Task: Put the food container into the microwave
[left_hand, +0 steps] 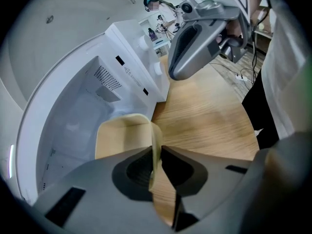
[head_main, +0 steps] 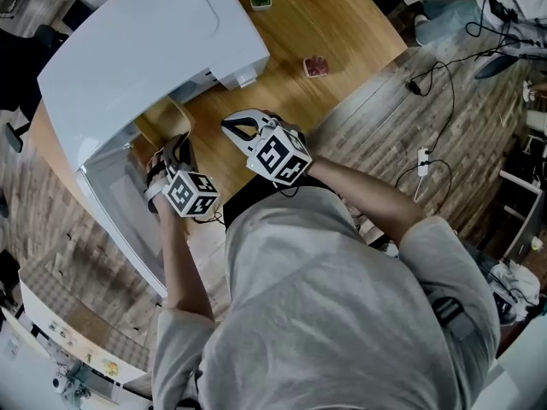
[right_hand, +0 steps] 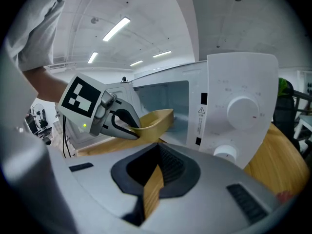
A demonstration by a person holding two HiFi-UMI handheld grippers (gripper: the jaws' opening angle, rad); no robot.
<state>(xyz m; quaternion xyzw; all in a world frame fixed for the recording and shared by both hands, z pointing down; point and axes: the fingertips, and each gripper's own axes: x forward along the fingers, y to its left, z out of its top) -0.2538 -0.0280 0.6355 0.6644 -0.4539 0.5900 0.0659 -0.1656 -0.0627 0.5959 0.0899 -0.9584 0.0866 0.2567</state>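
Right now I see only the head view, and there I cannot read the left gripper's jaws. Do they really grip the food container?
Observer: Yes. In the left gripper view, the left gripper has its jaws closed on the side wall of the food container, with the thin wall between them.
Operator: Is there anything inside the microwave?
Observer: The left gripper view looks into the microwave. The part of the cavity that shows holds nothing.
Operator: And the right gripper, does it carry something?
Observer: No. In its own view, the right gripper has its jaws together with nothing between them.
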